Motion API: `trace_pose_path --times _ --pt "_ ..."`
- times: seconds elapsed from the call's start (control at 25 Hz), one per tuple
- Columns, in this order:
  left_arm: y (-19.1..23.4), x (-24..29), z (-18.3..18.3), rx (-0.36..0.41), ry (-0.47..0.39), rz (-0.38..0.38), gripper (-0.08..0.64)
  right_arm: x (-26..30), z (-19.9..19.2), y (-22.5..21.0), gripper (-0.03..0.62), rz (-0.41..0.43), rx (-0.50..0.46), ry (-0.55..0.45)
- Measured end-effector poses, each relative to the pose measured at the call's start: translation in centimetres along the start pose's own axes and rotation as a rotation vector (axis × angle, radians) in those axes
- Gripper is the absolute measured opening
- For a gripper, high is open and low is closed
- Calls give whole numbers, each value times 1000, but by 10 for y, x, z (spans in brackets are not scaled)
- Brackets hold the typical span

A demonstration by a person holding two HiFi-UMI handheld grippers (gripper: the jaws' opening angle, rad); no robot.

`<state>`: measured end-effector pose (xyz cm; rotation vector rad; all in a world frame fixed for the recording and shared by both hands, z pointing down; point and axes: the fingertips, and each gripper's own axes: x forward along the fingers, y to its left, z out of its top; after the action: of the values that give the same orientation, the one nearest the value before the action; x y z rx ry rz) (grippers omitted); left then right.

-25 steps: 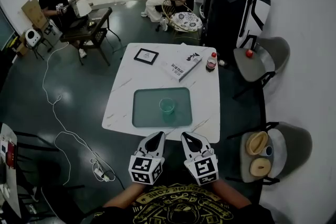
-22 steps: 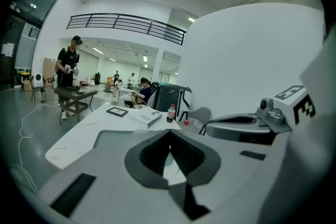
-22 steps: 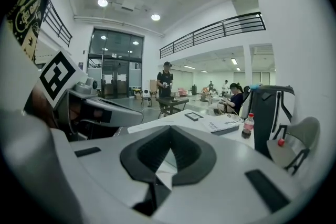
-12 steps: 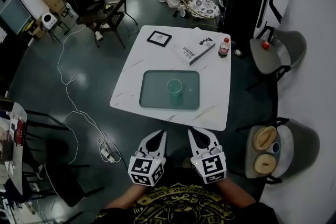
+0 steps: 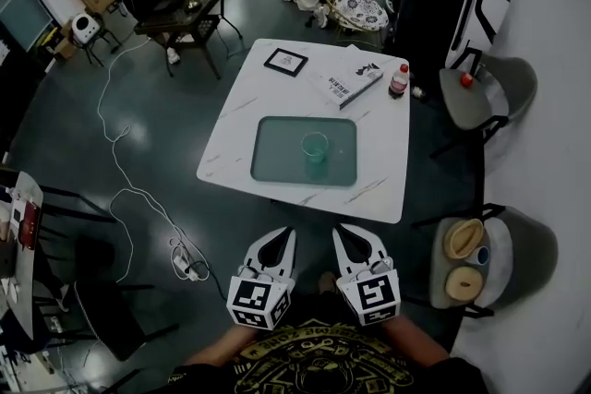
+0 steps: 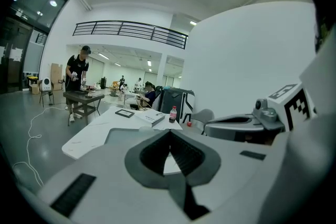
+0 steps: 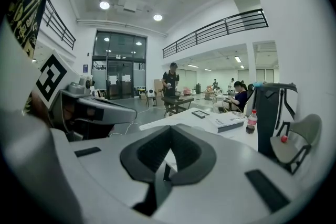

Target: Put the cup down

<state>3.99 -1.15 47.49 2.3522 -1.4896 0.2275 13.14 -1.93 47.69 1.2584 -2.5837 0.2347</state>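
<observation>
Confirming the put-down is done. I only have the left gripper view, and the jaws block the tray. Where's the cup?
Observer: The head view shows the cup upright on the green tray, near its middle, with nothing touching it.
Operator: Right gripper holding anything?
Observer: No. The right gripper has its jaws together in its own view, nothing between them.
Operator: Are the grippers over the table?
Observer: No. It and the left gripper sit short of the near edge of the table, by the person's torso.
</observation>
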Motion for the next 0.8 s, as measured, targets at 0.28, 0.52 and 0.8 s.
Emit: trace_pose_path --times 0.28,0.52,0.8 --pt "12 -18 -1 17 -6 -38 11 0 2 26 6 -44 2 17" --pt "20 -32 -5 42 -12 -59 9 -4 -2 47 8 -63 0 31" --pt "24 -44 -12 58 -9 -98 11 -8 -4 61 6 -107 5 65"
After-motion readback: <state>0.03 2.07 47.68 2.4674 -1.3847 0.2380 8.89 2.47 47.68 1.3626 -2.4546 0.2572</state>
